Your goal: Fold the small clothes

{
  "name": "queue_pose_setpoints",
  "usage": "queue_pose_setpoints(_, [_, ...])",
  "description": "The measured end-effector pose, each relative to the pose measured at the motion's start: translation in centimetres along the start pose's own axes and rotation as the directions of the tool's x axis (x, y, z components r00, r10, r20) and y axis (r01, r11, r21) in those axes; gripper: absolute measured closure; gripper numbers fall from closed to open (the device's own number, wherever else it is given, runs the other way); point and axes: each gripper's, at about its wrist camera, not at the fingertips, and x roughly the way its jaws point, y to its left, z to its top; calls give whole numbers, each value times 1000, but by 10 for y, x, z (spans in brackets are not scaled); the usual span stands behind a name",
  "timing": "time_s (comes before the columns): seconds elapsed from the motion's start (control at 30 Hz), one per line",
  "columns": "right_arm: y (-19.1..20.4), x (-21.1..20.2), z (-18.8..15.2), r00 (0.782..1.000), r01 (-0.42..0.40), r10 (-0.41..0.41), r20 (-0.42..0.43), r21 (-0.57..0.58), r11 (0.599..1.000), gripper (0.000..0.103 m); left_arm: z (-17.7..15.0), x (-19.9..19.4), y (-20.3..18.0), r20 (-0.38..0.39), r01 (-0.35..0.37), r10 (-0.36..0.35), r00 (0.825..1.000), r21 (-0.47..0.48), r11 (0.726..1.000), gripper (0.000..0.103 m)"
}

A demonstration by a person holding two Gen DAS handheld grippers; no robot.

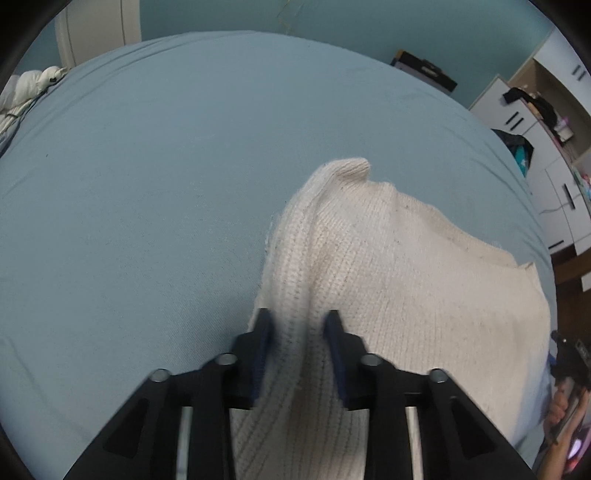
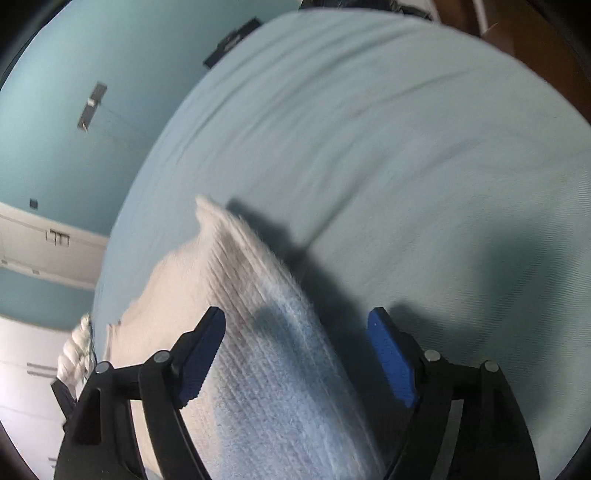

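A cream knitted garment (image 1: 388, 266) is lying on a bed covered by a pale blue sheet (image 1: 166, 184), and everything here is placed against that garment.

The left claw (image 1: 297, 321) is pointing steeply down over the garment's left edge. A raised ridge of the knit is running up between its two blue pads (image 1: 263, 350). The jaws are standing partly apart; the left pad seems to be touching the fold, while a thin gap is showing at the right pad, so whether the cloth is actually pinched I cannot tell. Beyond the claw, the ridge is ending in a small rounded corner sticking up off the sheet. The rest of the garment is spreading flat to the right of the claw.

The right claw (image 2: 295, 321) is hanging over the garment's opposite edge with its jaws standing wide. A lifted band of the knit is passing through the gap, lying close against the left pad (image 2: 201, 362) and well clear of the right one, so nothing is being squeezed. This view is blurred. The garment's shadow is falling on the sheet just to its right.

Behind the bed, beyond the garment, a teal wall (image 1: 332, 18) is showing, and white cupboards (image 1: 546, 147) are standing off to the garment's right.
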Motion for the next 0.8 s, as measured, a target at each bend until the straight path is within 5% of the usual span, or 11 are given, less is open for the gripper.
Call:
queue_pose_setpoints(0.13, [10,26,7,994,-32,32,-107,1,999,26,2,-19,4,77,10,-5,997,-74,997,6])
queue_pose_setpoints(0.17, [11,29,7,992,-54,55,-110,14,998,38,1,-24,4,111,20,-11,994,-86,996,5])
queue_pose_setpoints(0.2, [16,28,8,992,-75,76,-101,12,997,69,1,-26,2,128,29,-18,992,-87,996,5])
queue_pose_setpoints(0.27, [26,24,9,994,-57,56,-95,-15,998,96,1,-22,-4,110,30,-22,994,-67,997,5])
queue_pose_setpoints(0.4, [43,-31,-21,996,6,-1,90,-47,999,97,-5,0,-20,81,-70,68,994,26,997,5])
queue_pose_setpoints(0.47, [50,-44,-24,986,19,-8,165,-63,998,97,-10,17,-22,70,-167,161,984,89,982,5])
queue_pose_setpoints(0.53, [58,-40,-26,970,124,-98,222,-109,986,98,-15,36,-22,62,-259,253,966,147,955,2])
queue_pose_setpoints(0.63, [58,-10,-28,928,321,-281,246,-144,936,98,-19,47,-8,71,-212,205,976,117,970,0])
queue_pose_setpoints(0.8, [40,25,-27,915,383,-355,190,-138,913,97,-13,50,6,43,-161,159,986,47,986,0])
